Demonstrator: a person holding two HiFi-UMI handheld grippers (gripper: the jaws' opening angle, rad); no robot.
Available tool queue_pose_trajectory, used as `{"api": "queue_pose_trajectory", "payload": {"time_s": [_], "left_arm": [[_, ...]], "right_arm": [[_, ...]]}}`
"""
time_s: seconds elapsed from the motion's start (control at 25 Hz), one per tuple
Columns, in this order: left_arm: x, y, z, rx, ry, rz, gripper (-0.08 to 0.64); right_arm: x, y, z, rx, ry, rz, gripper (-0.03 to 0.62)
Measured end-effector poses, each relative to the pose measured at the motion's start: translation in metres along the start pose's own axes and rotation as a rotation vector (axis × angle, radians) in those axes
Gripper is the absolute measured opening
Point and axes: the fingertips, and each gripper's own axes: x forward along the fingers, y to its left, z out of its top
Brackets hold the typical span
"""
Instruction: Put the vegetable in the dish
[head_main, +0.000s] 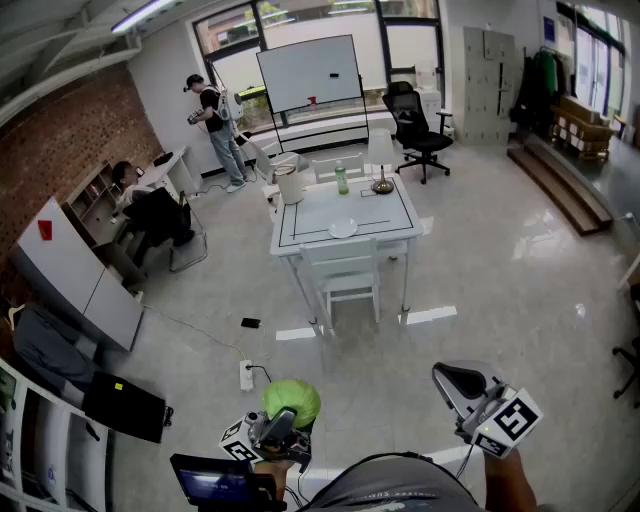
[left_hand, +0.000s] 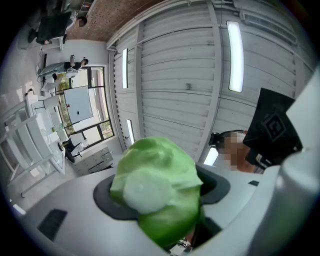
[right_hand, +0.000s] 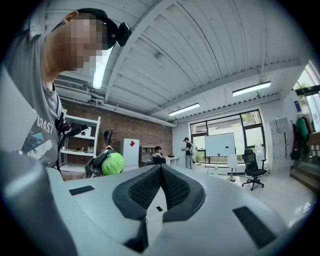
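A round green cabbage (left_hand: 157, 192) fills the left gripper view, clamped between the wide-set jaws of my left gripper (left_hand: 160, 200), which tilts up toward the ceiling. In the head view the same cabbage (head_main: 292, 400) sits in the left gripper (head_main: 283, 424) at the bottom, low over the floor. The cabbage (right_hand: 113, 163) also shows in the right gripper view at the left. My right gripper (head_main: 452, 380) is held out at the lower right, jaws shut with nothing between them (right_hand: 161, 172). A small white dish (head_main: 342, 228) lies on the far white table (head_main: 310, 215).
On the table stand a green bottle (head_main: 341, 179), a white jug (head_main: 289, 186) and a lamp (head_main: 381, 160). A white chair (head_main: 345, 275) is tucked at its near side. A power strip (head_main: 246, 375) and cable lie on the floor. A person (head_main: 218, 118) stands by the window.
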Motion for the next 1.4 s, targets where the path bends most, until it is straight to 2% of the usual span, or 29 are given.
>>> {"api": "queue_pose_trajectory", "payload": {"time_s": [0.2, 0.4, 0.64, 0.84, 1.12, 1.4], "left_arm": [[0.009, -0.004, -0.001, 0.002, -0.002, -0.031, 0.311], [0.007, 0.000, 0.002, 0.003, -0.002, -0.013, 0.311], [0.019, 0.002, 0.002, 0.074, 0.034, 0.012, 0.311], [0.040, 0.003, -0.014, 0.101, 0.059, 0.031, 0.311], [0.080, 0.011, -0.051, 0.076, 0.065, 0.054, 0.311], [0.114, 0.029, -0.078, 0.039, 0.008, 0.051, 0.311]], "right_arm": [[0.004, -0.005, -0.005, 0.010, 0.008, 0.002, 0.008], [0.014, -0.001, -0.010, 0.011, 0.029, 0.029, 0.008], [0.027, 0.002, -0.002, -0.008, -0.006, 0.062, 0.009], [0.025, -0.004, -0.004, -0.002, -0.007, 0.097, 0.009], [0.006, -0.037, -0.008, 0.007, 0.007, 0.137, 0.009], [-0.014, -0.080, -0.011, -0.009, -0.001, 0.169, 0.009]]}}
